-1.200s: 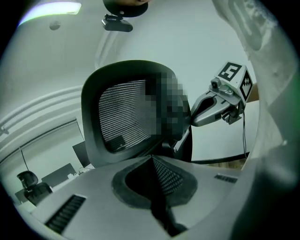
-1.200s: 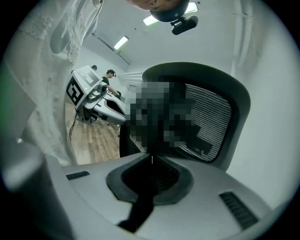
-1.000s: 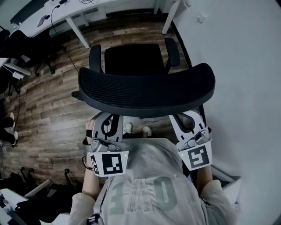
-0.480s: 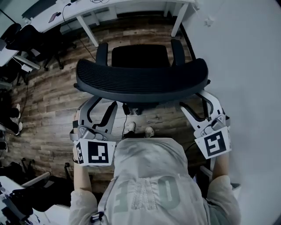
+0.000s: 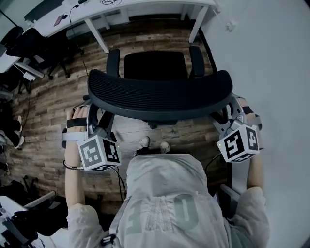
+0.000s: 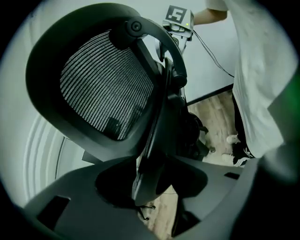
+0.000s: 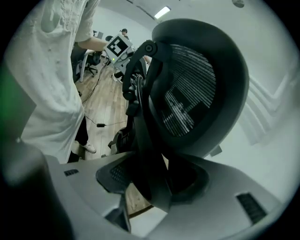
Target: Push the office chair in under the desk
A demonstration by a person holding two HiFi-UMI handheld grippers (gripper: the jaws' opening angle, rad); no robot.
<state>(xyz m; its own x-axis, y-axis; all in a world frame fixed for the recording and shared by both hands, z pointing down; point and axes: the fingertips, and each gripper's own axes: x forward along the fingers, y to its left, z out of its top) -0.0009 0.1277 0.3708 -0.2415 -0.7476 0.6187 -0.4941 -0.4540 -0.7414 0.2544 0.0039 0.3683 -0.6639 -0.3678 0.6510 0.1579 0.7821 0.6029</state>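
Note:
The black office chair stands in front of me, its mesh backrest (image 5: 160,94) nearest and its seat (image 5: 155,65) toward the white desk (image 5: 145,6). My left gripper (image 5: 97,121) sits at the backrest's left end and my right gripper (image 5: 226,115) at its right end. Both pairs of jaws are opening. In the left gripper view the backrest's (image 6: 103,89) rim runs down into the gap of the left gripper (image 6: 150,185). The right gripper view shows the same: the backrest's (image 7: 197,93) rim stands inside the right gripper (image 7: 157,187). I see no pad pressing on it.
A white wall (image 5: 271,58) runs close along the chair's right side. Desk legs (image 5: 97,36) (image 5: 199,23) flank the opening beyond the seat. More dark chairs (image 5: 43,53) stand at the left on the wooden floor. My feet (image 5: 152,144) are just behind the chair.
Both grippers have moved outward from behind the backrest to its two ends and turned inward. Their jaws have gone from shut to wide apart.

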